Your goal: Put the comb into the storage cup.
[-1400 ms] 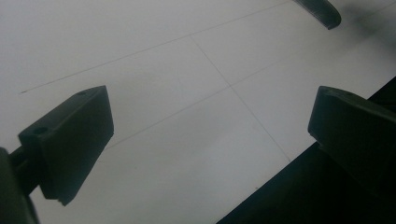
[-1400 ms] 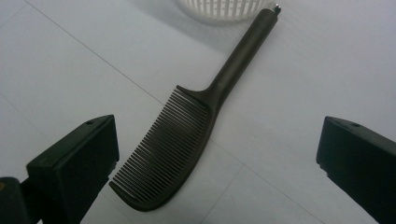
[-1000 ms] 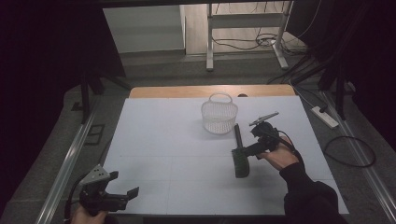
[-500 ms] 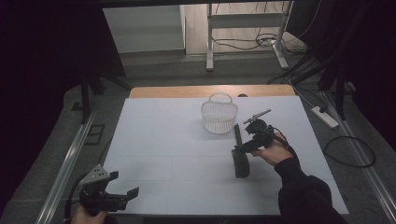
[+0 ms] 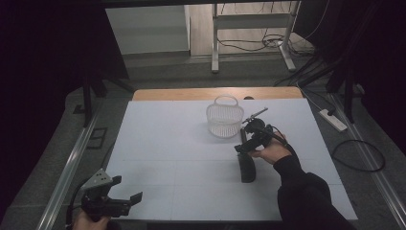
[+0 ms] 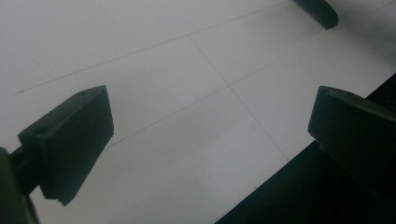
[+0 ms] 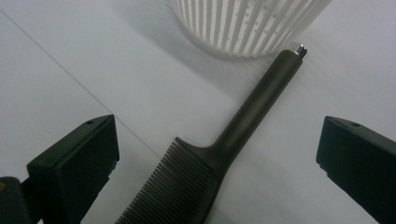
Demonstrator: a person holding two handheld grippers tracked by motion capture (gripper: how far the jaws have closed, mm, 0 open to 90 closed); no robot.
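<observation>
The dark plastic comb [image 7: 219,154] lay flat on the white tabletop [image 5: 163,143], its handle tip just beside the white slatted plastic basket [image 7: 247,23], its toothed end cut off below. The right gripper [image 5: 250,140] hung over it, fingers spread wide around the handle without touching. The left gripper [image 5: 117,205] sat well apart at the tabletop's near edge, fingers open on nothing. No writing was legible.

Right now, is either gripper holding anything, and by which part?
Nothing is held. The right gripper hangs open over the comb, jaws either side of its handle's base. The left gripper is open over bare table.
</observation>
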